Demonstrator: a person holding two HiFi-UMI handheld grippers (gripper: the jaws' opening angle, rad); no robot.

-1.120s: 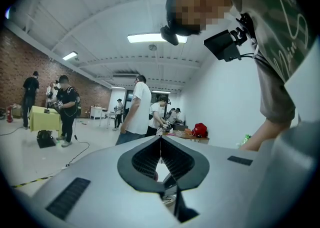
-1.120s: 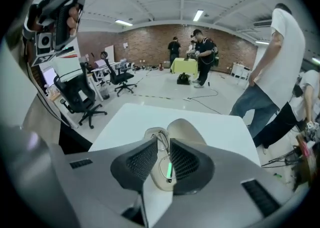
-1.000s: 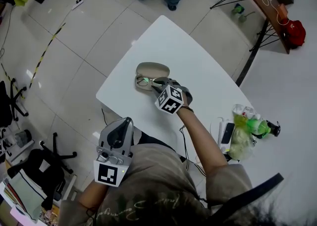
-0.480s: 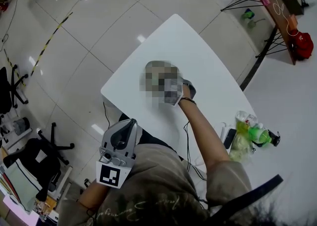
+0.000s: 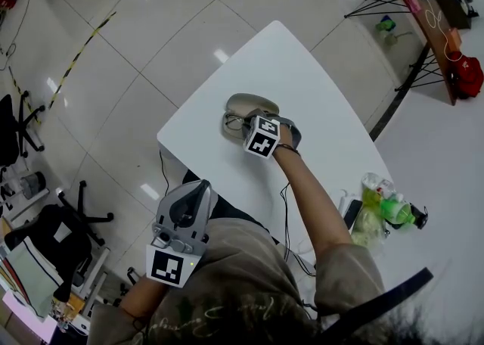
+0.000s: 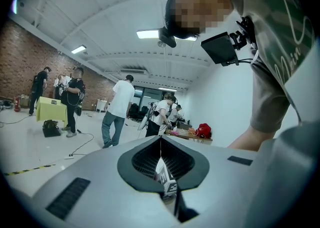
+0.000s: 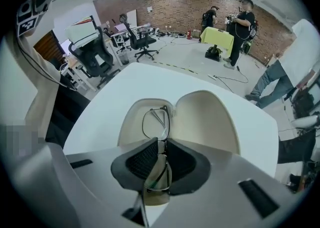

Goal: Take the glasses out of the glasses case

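A beige glasses case (image 5: 253, 101) lies open near the table's left edge, its lid (image 7: 207, 117) folded flat to the right. Thin dark-framed glasses (image 7: 156, 121) lie in the case's tray (image 7: 131, 122). My right gripper (image 7: 161, 141) reaches over the tray with its jaws shut on the middle of the glasses; one lens shows beyond the fingertips, the other behind them. In the head view the right gripper (image 5: 246, 122) covers part of the case. My left gripper (image 5: 198, 184) is held off the table by the person's torso, jaws together and holding nothing; the left gripper (image 6: 160, 139) points out into the room.
The white table (image 5: 302, 71) carries green bottles and a plastic bag (image 5: 378, 203) and a dark phone (image 5: 352, 213) at its right end. Office chairs (image 5: 19, 147) stand at the left, a cluttered desk (image 5: 435, 18) at the upper right. People stand farther out in the room.
My right gripper has moved forward over the open case onto the glasses. The left gripper stays by the torso. The head camera has shifted a little.
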